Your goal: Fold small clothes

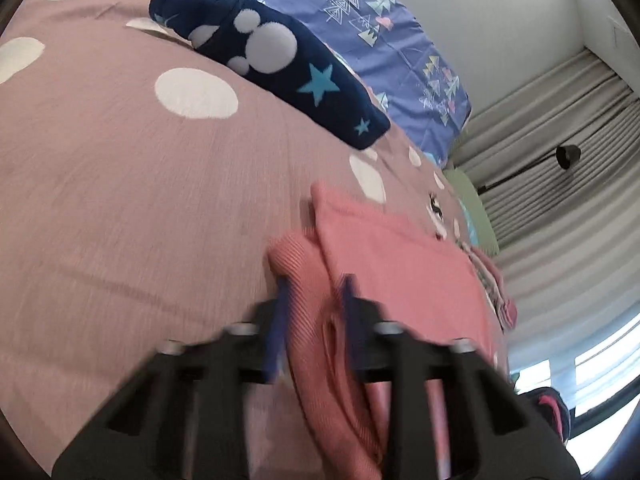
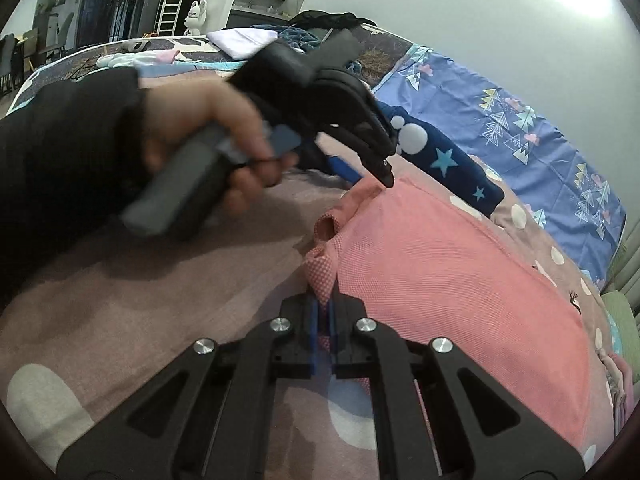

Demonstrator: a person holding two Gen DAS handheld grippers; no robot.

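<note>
Covering the bed is a dusty-pink sheet with white dots (image 2: 168,280), which carries everything in view; along its far edge lies a blue bedspread printed with small triangles (image 2: 520,128). A pink garment (image 2: 452,288) lies spread on the dotted sheet toward its right side, ribbed in texture, with one edge bunched and raised. A folded navy garment with white circles and pale blue stars (image 1: 280,68) rests near the sheet's far edge, just beside the blue bedspread and apart from the pink garment. In the right wrist view the left hand (image 2: 208,136), in a black sleeve, holds the left gripper (image 2: 380,178), whose tips meet a raised corner of the pink garment. The left gripper (image 1: 316,300) has its fingers narrowed onto a gathered fold of that cloth, though this view is blurred. The right gripper (image 2: 323,312) has its blue pads (image 2: 312,320) closed tight on a pinched, checked corner of the same garment.
</note>
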